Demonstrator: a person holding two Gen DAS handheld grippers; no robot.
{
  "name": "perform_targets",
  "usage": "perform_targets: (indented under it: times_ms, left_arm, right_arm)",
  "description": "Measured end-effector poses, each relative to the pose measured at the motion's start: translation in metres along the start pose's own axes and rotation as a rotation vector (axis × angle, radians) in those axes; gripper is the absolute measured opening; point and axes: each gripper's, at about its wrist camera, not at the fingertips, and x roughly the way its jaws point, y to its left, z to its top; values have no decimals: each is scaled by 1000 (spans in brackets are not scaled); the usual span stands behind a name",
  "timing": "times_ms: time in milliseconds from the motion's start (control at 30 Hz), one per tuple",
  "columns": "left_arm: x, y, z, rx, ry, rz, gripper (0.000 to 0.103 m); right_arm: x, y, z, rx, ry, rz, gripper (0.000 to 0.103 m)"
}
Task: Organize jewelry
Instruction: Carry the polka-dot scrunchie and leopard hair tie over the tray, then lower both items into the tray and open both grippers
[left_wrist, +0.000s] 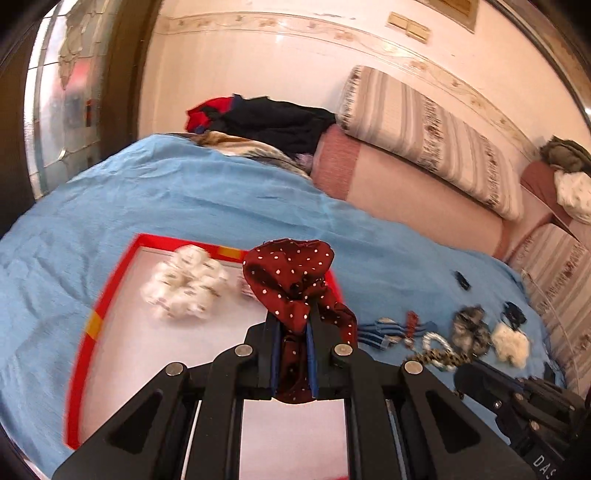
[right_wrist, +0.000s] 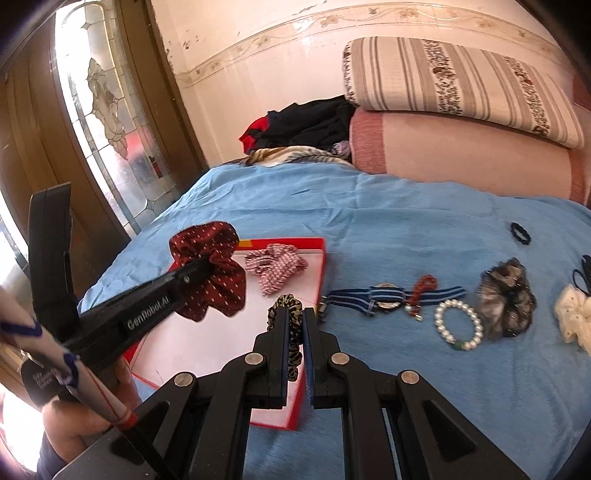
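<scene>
My left gripper (left_wrist: 295, 315) is shut on a dark red polka-dot scrunchie (left_wrist: 288, 269) and holds it above the red tray (left_wrist: 96, 314), which has a white floor. A white scrunchie (left_wrist: 186, 286) lies in that tray. In the right wrist view a red-and-white checked scrunchie (right_wrist: 277, 267) also lies in the tray (right_wrist: 322, 266). My right gripper (right_wrist: 296, 312) is shut on a leopard-print scrunchie (right_wrist: 284, 302) over the tray's right side. The left gripper (right_wrist: 205, 264) shows there too, carrying the red scrunchie (right_wrist: 214, 288).
On the blue bedspread (right_wrist: 406, 229) right of the tray lie a blue-striped watch (right_wrist: 384, 297), a red bead piece (right_wrist: 424, 286), a pearl bracelet (right_wrist: 458, 328), a grey scrunchie (right_wrist: 506, 299), a cream scrunchie (right_wrist: 572, 317) and a black hair tie (right_wrist: 521, 232). Pillows and clothes sit behind.
</scene>
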Motion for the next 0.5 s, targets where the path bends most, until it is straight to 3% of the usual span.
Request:
perform_targets:
  times_ms: [300, 500]
  left_arm:
    - [28, 86, 15, -159, 103, 136, 12]
    - [35, 97, 9, -173, 139, 176, 12]
  right_arm:
    - [45, 33, 18, -15, 60, 74, 8]
    - [80, 50, 25, -6, 108, 111, 8]
